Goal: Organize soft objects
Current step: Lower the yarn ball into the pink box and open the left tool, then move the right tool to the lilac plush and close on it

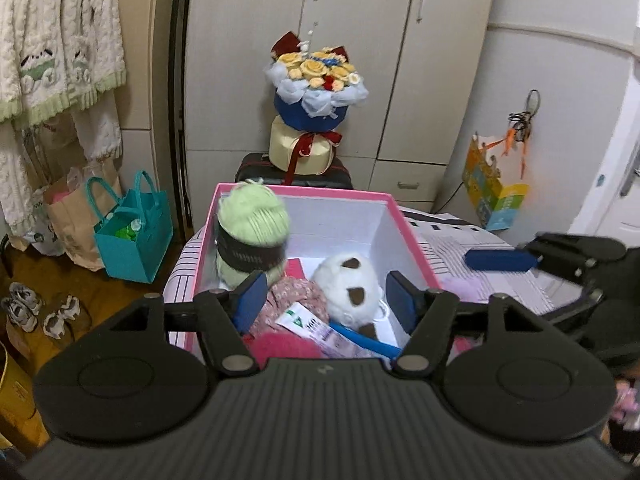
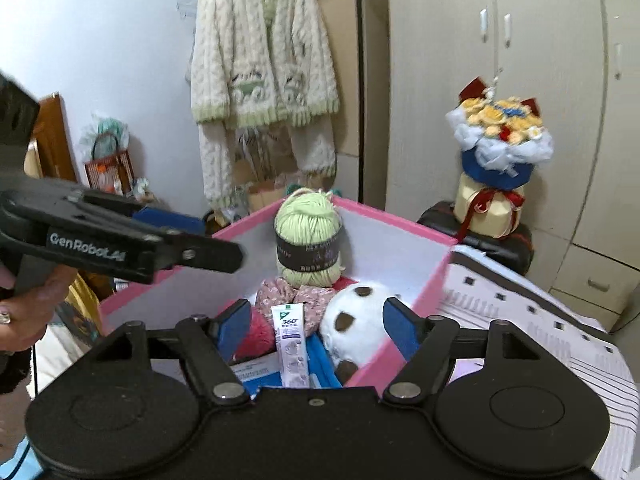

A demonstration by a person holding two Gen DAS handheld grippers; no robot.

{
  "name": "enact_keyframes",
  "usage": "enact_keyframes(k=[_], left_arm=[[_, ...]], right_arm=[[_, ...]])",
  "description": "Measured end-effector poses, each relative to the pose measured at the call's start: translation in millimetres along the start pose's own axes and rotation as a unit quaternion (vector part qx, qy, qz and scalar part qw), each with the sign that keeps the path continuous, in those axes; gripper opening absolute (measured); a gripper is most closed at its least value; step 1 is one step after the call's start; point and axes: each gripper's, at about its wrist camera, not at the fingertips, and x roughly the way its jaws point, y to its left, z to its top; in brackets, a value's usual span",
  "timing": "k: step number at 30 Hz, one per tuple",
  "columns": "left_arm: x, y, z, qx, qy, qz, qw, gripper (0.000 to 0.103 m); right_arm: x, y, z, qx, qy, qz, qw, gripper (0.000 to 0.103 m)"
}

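Left wrist view: nearest the lens, the left claw [image 1: 326, 298] hangs over the near rim of the pink box [image 1: 304, 194], its blue pads apart with nothing pressed between them. Just beyond the rim, inside the box, lie a pink fluffy item [image 1: 280, 344], a floral cloth [image 1: 294, 294] and a toothpaste tube [image 1: 316, 326], with a white plush ball [image 1: 348, 284] toward the box's right wall. Farther in, a green yarn ball [image 1: 252, 232] stands at the box's far left corner. To the right of the box, the right claw [image 1: 500, 259] reaches over the striped bed sheet [image 1: 480, 256]; a pale purple fluffy thing [image 1: 460, 286], blurred, lies just outside the right wall. The right wrist view shows that claw's own jaws [image 2: 316, 326] apart and empty above the box's near end, and a hand [image 2: 28, 312] gripping the left device. Behind the box a flower bouquet [image 1: 316, 92] stands on a dark suitcase [image 1: 256, 164]. The soft things seem mostly gathered already; the step in hand looks like a release or a pause between picks. Next, probably, one claw must reach the purple piece outside the box and close gently on it.
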Motion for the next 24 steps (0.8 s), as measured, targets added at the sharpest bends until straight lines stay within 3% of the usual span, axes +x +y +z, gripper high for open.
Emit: enact_keyframes(k=[11,19,24], left_arm=[[-54.0,-53.3,-16.9,0.048,-0.009,-0.032,0.9983,0.065],[-60.6,-114.4,-24.6,0.086,0.008,-0.098,0.9914,0.065],[-58.1,-146.7,-24.3,0.098,-0.019,-0.116,0.9882,0.065]], right_arm=[[-85.3,-26.3,-22.8,0.02,-0.034,-0.036,0.999,0.077],[-126.6,-51.0,-50.3,0.023,-0.036,-0.053,0.998,0.078],[-140.2,-68.6,-58.6,0.039,-0.039,-0.061,0.997,0.078]])
